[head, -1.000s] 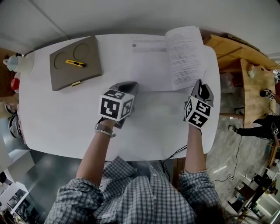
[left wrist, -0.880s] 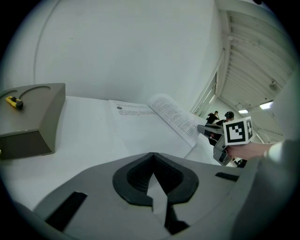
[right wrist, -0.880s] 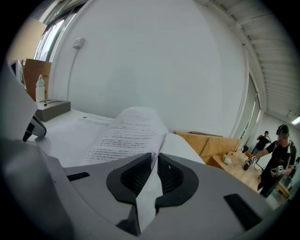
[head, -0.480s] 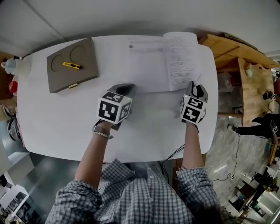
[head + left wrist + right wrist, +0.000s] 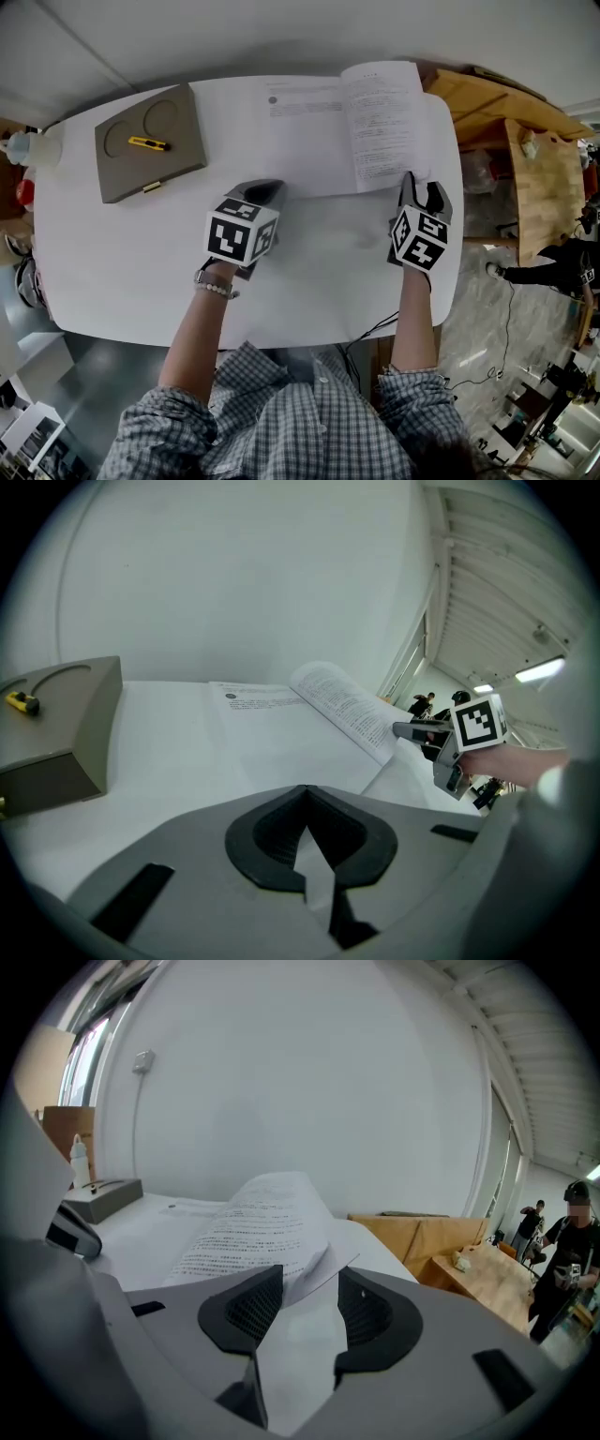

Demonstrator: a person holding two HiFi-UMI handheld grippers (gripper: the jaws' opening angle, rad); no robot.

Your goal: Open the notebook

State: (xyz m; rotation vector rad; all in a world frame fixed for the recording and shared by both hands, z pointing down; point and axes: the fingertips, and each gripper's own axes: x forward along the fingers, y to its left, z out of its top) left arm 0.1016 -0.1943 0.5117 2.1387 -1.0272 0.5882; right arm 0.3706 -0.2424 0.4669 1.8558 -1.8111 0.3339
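Currently, the notebook (image 5: pixel 347 122) lies open on the far right part of the white tabletop (image 5: pixel 141 253), with its left page flat and its printed right page arched upward off the surface. The right gripper (image 5: pixel 410 178) points at the near edge of that raised page. Its jaws have just been opening and now stand spread. In the right gripper view, the near corner of the page lies in the gap between them, and the pads do not clamp it. The left gripper (image 5: pixel 265 190) rests on the tabletop just in front of the near edge of the left page. In the left gripper view its jaws are pressed together at the tips, with nothing pinched between them. The two grippers are well apart, one at each side of the notebook's near edge. A grey block (image 5: pixel 183 150) with two round recesses sits at the far left of the tabletop, well apart from the notebook. A yellow utility knife (image 5: pixel 149 143) lies on top of the block. A wooden bench (image 5: pixel 539 178) stands beyond the right edge of the tabletop.
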